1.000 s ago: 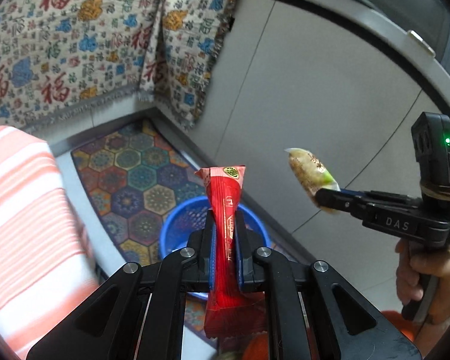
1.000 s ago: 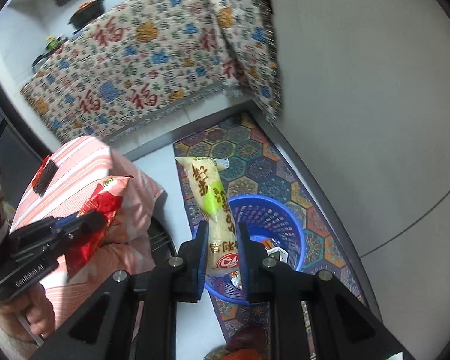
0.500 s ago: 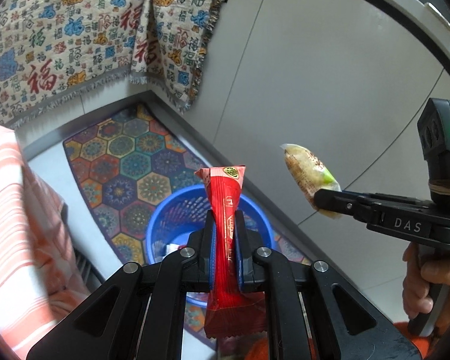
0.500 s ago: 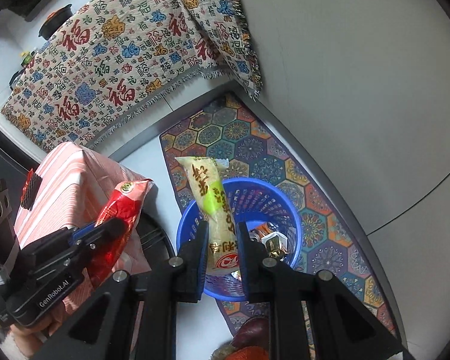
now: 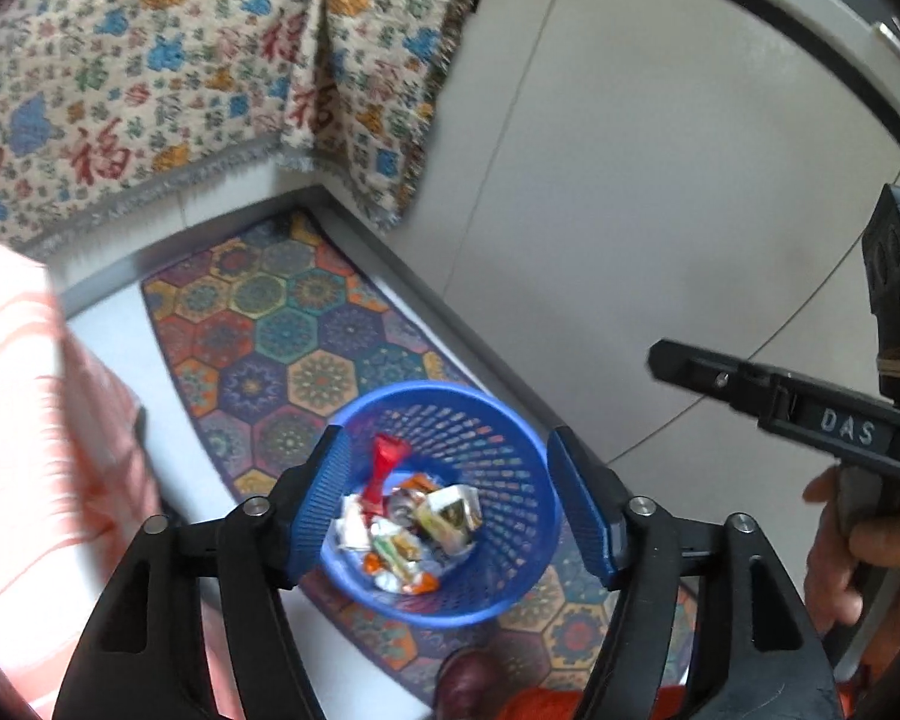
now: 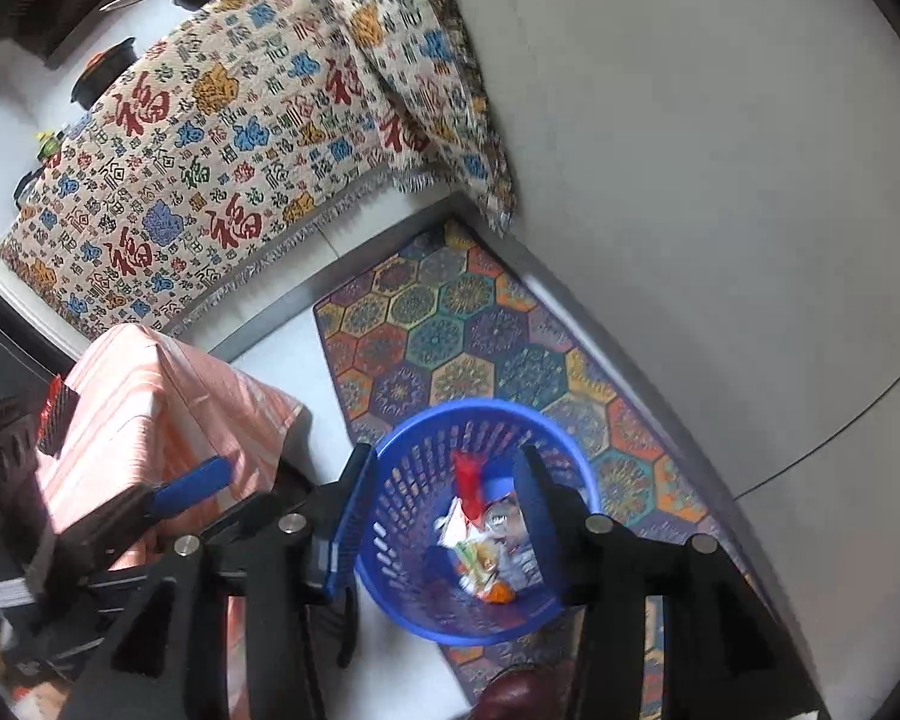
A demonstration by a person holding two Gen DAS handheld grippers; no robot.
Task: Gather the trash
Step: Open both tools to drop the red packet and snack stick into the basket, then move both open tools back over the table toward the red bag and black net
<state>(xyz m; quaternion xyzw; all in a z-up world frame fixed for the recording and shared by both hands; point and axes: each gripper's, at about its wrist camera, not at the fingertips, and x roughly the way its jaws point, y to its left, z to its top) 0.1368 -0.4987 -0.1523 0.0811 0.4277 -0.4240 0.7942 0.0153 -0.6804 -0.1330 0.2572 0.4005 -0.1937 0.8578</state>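
Observation:
A round blue mesh basket (image 5: 510, 450) stands on a patterned mat and holds several crumpled wrappers (image 5: 450, 510). A red snack wrapper (image 5: 384, 468) stands on end among them; it also shows in the right wrist view (image 6: 471, 483). My left gripper (image 5: 450, 492) is open and empty above the basket. My right gripper (image 6: 444, 516) is open and empty above the basket (image 6: 402, 510) too. The right gripper's finger (image 5: 708, 372) shows at the right of the left wrist view. The left gripper's blue pad (image 6: 192, 486) shows at the left of the right wrist view.
A hexagon-patterned mat (image 5: 270, 324) lies on the grey tiled floor by a grey wall (image 5: 630, 180). A table with a patterned cloth (image 6: 210, 168) stands behind. A stool with an orange striped cover (image 6: 168, 408) stands left of the basket.
Both grippers opened. The red wrapper left my left gripper and the yellow-green wrapper left my right gripper; both dropped into the blue basket. Both grippers moved closer over the basket.

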